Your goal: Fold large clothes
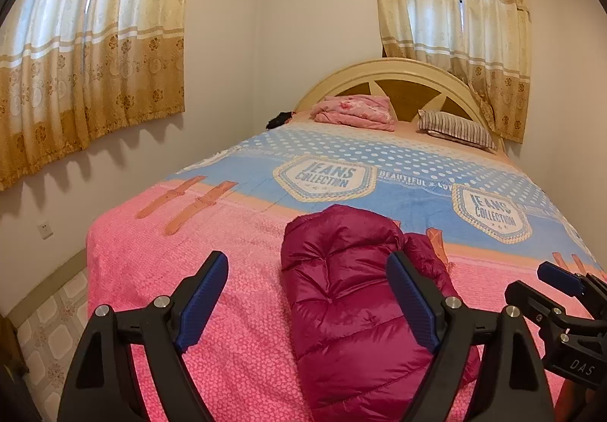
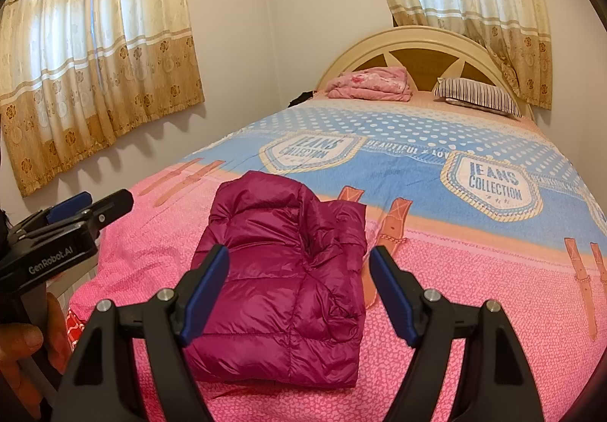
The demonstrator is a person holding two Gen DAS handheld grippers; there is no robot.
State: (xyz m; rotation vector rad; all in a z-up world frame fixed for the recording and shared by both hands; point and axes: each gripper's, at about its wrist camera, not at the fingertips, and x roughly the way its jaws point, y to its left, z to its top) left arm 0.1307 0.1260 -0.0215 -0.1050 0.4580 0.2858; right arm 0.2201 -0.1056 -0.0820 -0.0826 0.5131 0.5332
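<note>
The bed (image 2: 493, 270) fills most of what I see, its pink and blue blanket (image 1: 189, 270) spread flat from the arched headboard (image 1: 398, 73) down to the near edge where I stand, with a striped pillow (image 1: 459, 128) and a bundle of pink bedding (image 1: 353, 111) up at the far end. On the pink part near me lies the magenta puffer jacket (image 2: 280, 293), already brought in to a compact bundle, sleeves tucked, its long axis running straight away from me toward the headboard. My right gripper (image 2: 299, 293) hangs right over it, prongs spread wide with nothing between them, and the bundle sits squarely in the gap – so this is the hand better placed, by my judgement. My left gripper (image 1: 307, 296) is also released and empty; from its view the jacket (image 1: 356, 308) lies off to the right, under the right-hand prong, and open blanket sits under the left one. In the right view the left gripper (image 2: 76, 209) hovers off the jacket's left side, clear of the cloth. If another fold is wanted, I judge it would go across the long axis – near hem carried up toward the collar end – and the slippery padded shell will likely spring back unless pressed down
</note>
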